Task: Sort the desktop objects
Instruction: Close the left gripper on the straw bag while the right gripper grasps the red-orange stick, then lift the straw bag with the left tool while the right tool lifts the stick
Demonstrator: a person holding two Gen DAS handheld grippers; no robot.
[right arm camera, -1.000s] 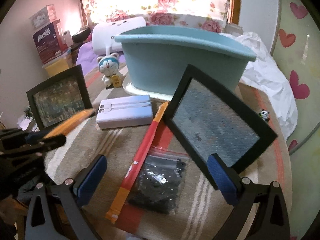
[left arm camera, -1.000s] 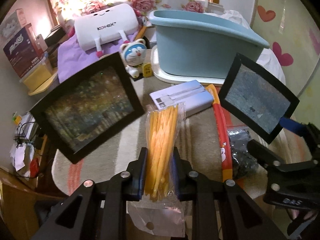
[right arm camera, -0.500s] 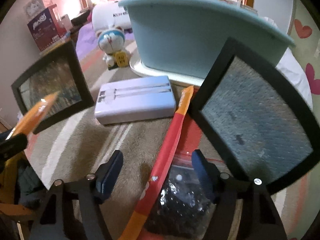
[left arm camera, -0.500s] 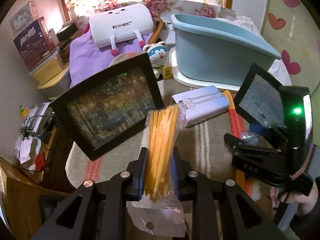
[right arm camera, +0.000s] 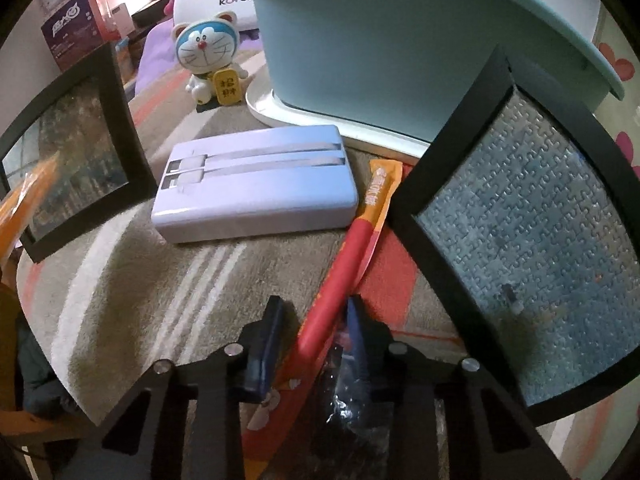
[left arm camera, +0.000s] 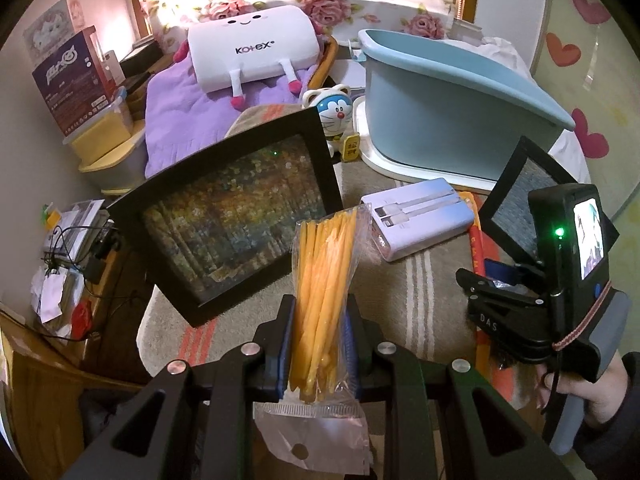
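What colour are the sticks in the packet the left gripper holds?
Orange-yellow, in a clear wrapper, clearest in the left wrist view.

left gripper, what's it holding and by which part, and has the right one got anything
The left gripper clamps the bag of orange sticks near its lower end. The right gripper straddles the red-orange packet; whether it grips cannot be told.

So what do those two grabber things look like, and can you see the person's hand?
Both grabbers are black plastic frames with silver bolts and blue pads on the fingers. The left gripper shows that up close. The right gripper has "DAS" on it, a small lit screen, a green light, a black cable and a grey handle. The hand has a dark sleeve.
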